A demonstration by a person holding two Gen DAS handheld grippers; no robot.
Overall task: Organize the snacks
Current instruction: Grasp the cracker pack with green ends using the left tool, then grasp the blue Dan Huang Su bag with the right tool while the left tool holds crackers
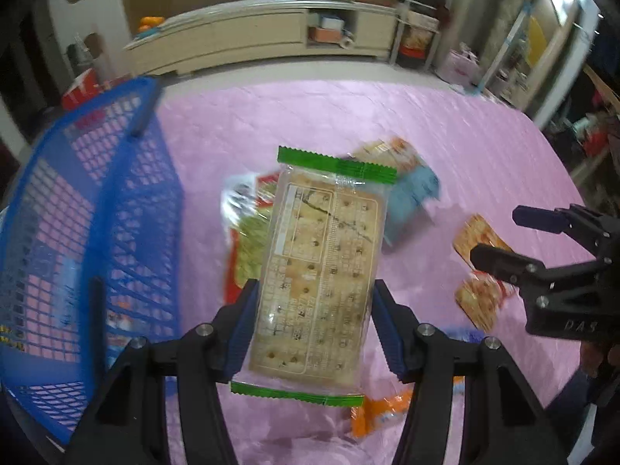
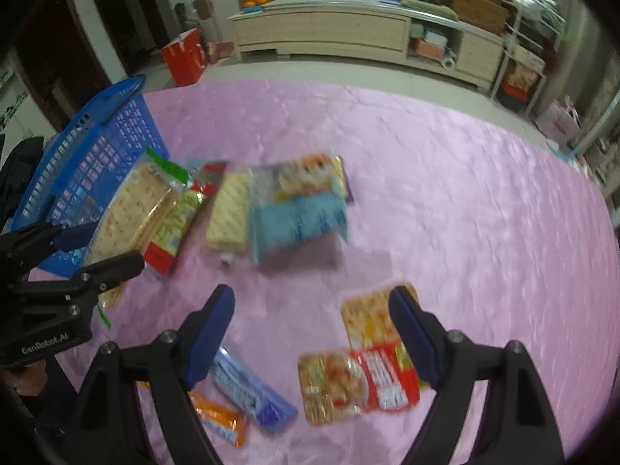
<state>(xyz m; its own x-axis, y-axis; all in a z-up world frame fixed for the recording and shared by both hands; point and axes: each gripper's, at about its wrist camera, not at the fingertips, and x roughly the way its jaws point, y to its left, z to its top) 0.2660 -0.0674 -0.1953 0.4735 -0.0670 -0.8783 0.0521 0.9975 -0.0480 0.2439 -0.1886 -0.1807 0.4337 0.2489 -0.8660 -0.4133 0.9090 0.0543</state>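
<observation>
My left gripper is shut on a clear cracker pack with green ends and holds it above the pink cloth, just right of the blue basket. The same pack shows in the right wrist view, next to the basket. My right gripper is open and empty, low over a red-and-orange cracker pack. It shows at the right edge of the left wrist view.
Loose snacks lie on the pink cloth: a light blue bag, a wafer pack, a green-and-red pack, a purple bar, an orange bar. A low cabinet stands behind.
</observation>
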